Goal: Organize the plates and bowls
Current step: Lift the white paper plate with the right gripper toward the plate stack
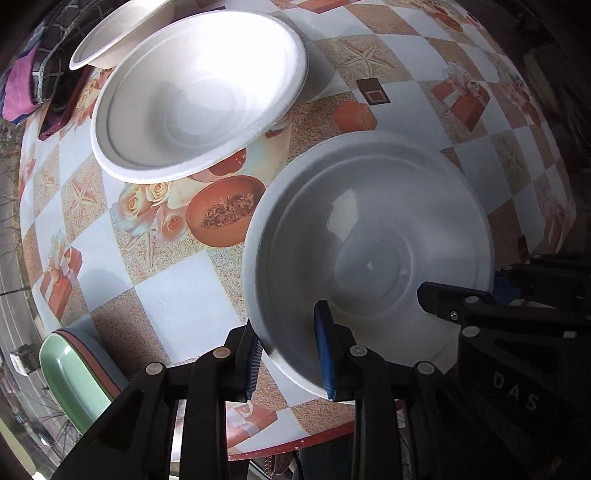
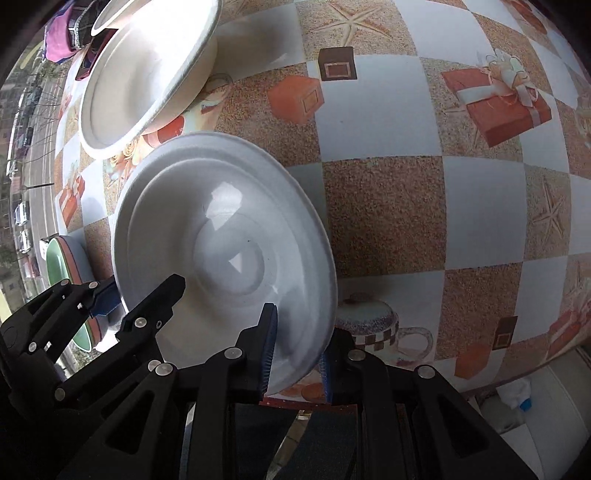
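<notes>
Left hand-held gripper (image 1: 290,360) sits nearest the lens, fingers part-open and straddling the near rim of the white bowl (image 1: 369,254): one blue pad inside the wall, the other outside. The pads look close to the rim but firm clamping can't be confirmed. Right hand-held gripper (image 2: 295,354) does the same on the bowl's other near edge, jaws part-open around the rim, pads just beside it.

The bowl is on or just above the bench (image 1: 177,302); which, I can't tell. A second white bowl (image 1: 199,92) lies beyond it and a third bowl (image 1: 122,33) farther back. Stacked green and red plates (image 1: 74,373) are left of the held bowl, at the bench edge.

Step, as I judge it: a two-handed grasp of one bowl. The next move likely calls for closing both grips evenly, lifting level and nesting it into the second bowl.
</notes>
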A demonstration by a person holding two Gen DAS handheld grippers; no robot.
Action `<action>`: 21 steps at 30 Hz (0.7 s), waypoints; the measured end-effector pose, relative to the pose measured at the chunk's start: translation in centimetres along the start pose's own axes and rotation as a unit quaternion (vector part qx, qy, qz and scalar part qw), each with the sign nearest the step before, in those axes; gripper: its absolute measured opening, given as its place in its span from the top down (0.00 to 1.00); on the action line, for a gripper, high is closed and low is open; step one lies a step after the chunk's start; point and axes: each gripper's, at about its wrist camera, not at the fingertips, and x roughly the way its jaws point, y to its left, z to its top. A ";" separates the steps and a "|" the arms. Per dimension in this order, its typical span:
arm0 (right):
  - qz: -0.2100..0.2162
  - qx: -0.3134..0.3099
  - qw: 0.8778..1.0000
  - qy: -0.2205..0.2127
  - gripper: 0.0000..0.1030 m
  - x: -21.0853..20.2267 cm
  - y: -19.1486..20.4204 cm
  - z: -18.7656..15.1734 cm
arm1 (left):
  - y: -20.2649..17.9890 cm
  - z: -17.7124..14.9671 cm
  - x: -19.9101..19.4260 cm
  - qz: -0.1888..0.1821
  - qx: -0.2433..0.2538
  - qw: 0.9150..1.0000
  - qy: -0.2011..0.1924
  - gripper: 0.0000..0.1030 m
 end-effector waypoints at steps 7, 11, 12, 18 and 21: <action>-0.010 0.022 1.000 -0.009 0.79 -0.3 0.5 -2.6 | -4.1 2.9 -0.5 -0.006 0.040 0.999 -0.002 0.72; -0.009 0.026 1.000 -0.013 0.79 -0.4 1.0 -3.4 | -7.1 2.7 -0.4 -0.011 0.054 0.998 0.000 0.62; -0.014 0.023 1.000 -0.017 0.79 -0.9 0.5 -3.6 | -7.3 2.8 -0.3 -0.012 0.055 0.998 0.000 0.55; -0.017 0.018 0.999 -0.034 0.42 -1.9 3.0 -4.7 | -6.0 0.6 -1.7 -0.032 0.068 0.997 -0.017 0.30; -0.020 0.016 0.997 -0.076 0.11 -3.4 4.3 -5.9 | -4.4 -1.1 -3.1 -0.037 0.076 0.996 -0.029 0.26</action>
